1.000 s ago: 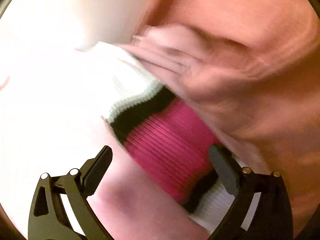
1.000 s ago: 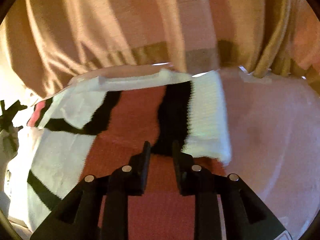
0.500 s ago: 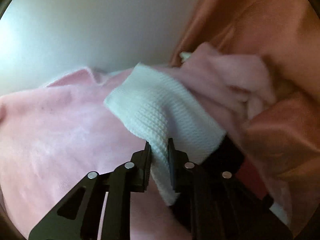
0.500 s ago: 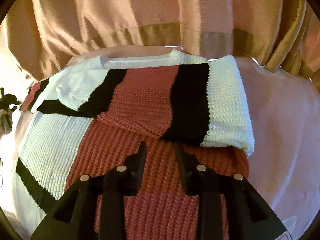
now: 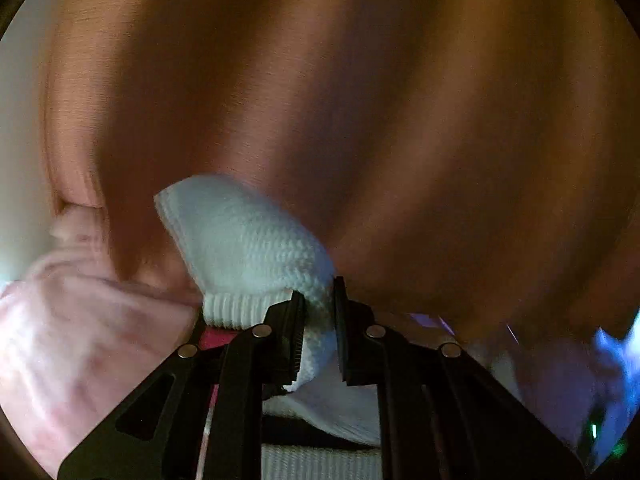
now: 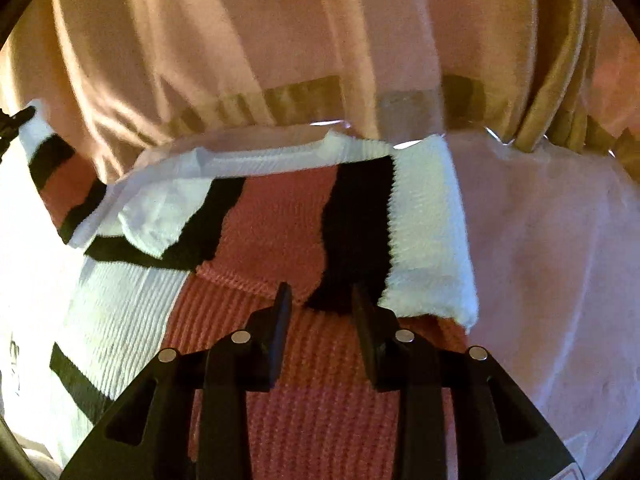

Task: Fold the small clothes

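Two tongs work on one knitted sweater, striped white, black and red, which lies spread on a pink blanket in front of a tan curtain. The left tongs are clamped on a white, ribbed-edged end of the sweater, which stands lifted above the blanket with the curtain blurred behind it. The right tongs stand partly apart with nothing pinched between them, poised over the red middle of the sweater, just below the edge of a folded-over part. In the right wrist view a striped strip of the sweater rises toward the left edge of the picture.
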Demonstrator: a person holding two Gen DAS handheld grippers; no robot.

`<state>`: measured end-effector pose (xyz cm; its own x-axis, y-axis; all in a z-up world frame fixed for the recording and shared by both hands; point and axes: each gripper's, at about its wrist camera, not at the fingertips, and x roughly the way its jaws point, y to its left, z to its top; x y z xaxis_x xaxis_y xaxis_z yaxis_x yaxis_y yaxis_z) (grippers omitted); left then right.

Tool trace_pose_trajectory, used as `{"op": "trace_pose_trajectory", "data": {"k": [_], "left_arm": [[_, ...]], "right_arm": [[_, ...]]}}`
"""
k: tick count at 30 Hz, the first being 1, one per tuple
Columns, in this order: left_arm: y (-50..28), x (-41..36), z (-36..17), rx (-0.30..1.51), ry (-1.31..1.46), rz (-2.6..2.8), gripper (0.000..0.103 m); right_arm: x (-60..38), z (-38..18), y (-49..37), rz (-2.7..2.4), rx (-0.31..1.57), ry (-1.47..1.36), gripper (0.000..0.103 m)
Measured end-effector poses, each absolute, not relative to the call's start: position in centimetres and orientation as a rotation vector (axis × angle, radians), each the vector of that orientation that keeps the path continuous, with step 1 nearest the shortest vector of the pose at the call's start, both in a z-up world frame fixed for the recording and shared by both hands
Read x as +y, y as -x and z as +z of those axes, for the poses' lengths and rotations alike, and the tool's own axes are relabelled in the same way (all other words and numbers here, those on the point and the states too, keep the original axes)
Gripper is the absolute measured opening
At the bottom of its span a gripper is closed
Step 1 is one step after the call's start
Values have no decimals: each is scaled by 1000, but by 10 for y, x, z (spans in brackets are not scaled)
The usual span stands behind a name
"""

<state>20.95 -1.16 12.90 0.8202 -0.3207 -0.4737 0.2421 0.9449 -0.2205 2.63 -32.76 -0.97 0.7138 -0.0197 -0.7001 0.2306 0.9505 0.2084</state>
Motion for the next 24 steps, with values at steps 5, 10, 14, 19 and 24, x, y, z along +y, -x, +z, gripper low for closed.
{"op": "trace_pose_trajectory", "data": {"k": [5, 10, 14, 19, 24], "left_arm": [[-201, -123, 41, 767, 44, -336, 18], [-186, -137, -26, 932, 84, -297, 41], [-149, -114, 3, 812, 41, -233, 77], [-109, -80, 26, 735, -19, -117, 88], [-105, -53, 26, 761, 55, -136, 88]], "right_arm": [[-350, -6, -23, -165, 747, -370, 38], [-356, -1, -25, -139, 729, -416, 40], [-343, 4, -28, -85, 722, -403, 50], [-306, 11, -46, 20, 737, -375, 52], [-257, 7, -95, 17, 785, -296, 58]]}}
